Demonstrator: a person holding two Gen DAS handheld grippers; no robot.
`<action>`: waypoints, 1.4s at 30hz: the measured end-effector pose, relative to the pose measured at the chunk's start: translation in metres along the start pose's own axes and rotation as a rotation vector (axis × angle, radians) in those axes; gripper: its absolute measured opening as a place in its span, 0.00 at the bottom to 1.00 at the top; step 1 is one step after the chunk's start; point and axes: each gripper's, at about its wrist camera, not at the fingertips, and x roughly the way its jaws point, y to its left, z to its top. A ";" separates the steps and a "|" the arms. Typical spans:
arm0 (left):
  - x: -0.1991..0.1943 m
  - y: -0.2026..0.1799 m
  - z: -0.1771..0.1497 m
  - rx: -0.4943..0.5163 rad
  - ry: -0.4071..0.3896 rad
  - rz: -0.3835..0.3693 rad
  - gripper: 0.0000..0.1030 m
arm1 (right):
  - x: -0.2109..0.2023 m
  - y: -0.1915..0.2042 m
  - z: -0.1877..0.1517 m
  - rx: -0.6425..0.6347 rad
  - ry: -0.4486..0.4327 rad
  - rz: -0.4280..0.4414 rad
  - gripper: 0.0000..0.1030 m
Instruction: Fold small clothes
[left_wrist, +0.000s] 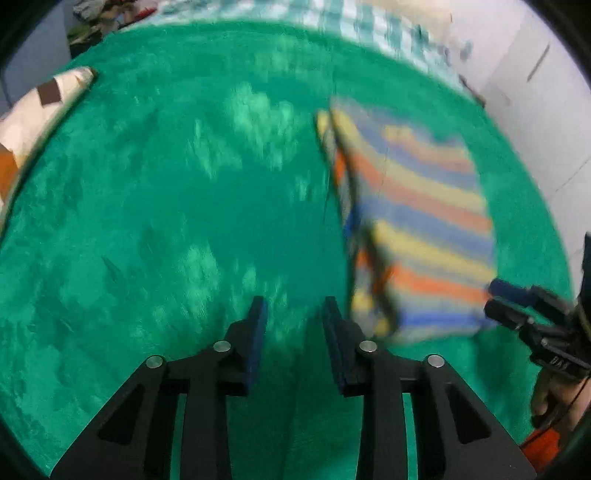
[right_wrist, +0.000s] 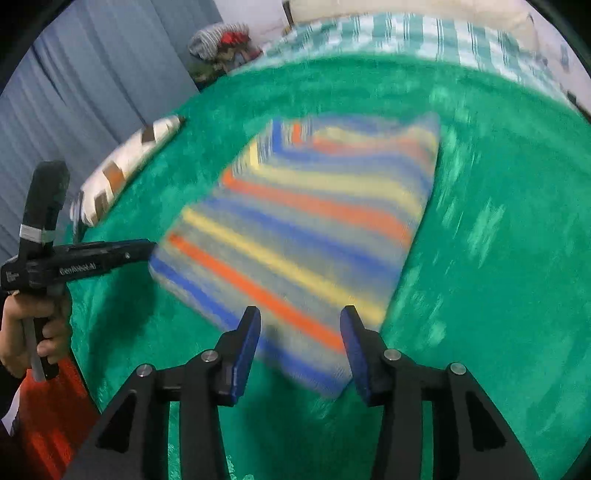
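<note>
We see the striped garment (right_wrist: 306, 236) lying on the green fleece cover (right_wrist: 498, 295), already a compact rectangle, filling the centre of the right wrist view and the right half of the left wrist view (left_wrist: 413, 229). Both views are motion-blurred, so edges are soft.

Right gripper (right_wrist: 301, 332): fingers spread wide, holding nothing, poised over the garment's near edge at lower centre. Left gripper (left_wrist: 293, 317): fingers parted moderately, empty, over bare fleece just left of the garment's near corner. In the right wrist view the left gripper's tip (right_wrist: 142, 245) sits at the garment's left corner; contact there we cannot tell.

Judgement: the fold looks nearly finished, and the step in hand is a last fold or squaring up. To do it well we would take the two near corners together, pinch all layers, and keep the edge taut so the stripes stay aligned.

Orientation: in the right wrist view the long axis runs from lower left to upper right, with the stripes crossing the frame diagonally.

A patterned pillow (right_wrist: 129, 166) lies at the left, well apart.
</note>
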 end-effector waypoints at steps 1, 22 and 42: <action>-0.013 -0.002 0.011 -0.009 -0.054 -0.013 0.54 | -0.009 -0.002 0.011 -0.011 -0.032 -0.008 0.44; 0.045 -0.045 0.059 0.112 -0.015 0.110 0.76 | 0.003 -0.009 0.054 0.010 -0.060 -0.073 0.54; 0.011 -0.022 0.039 0.079 -0.036 0.073 0.81 | -0.008 -0.008 0.001 0.050 0.009 -0.056 0.77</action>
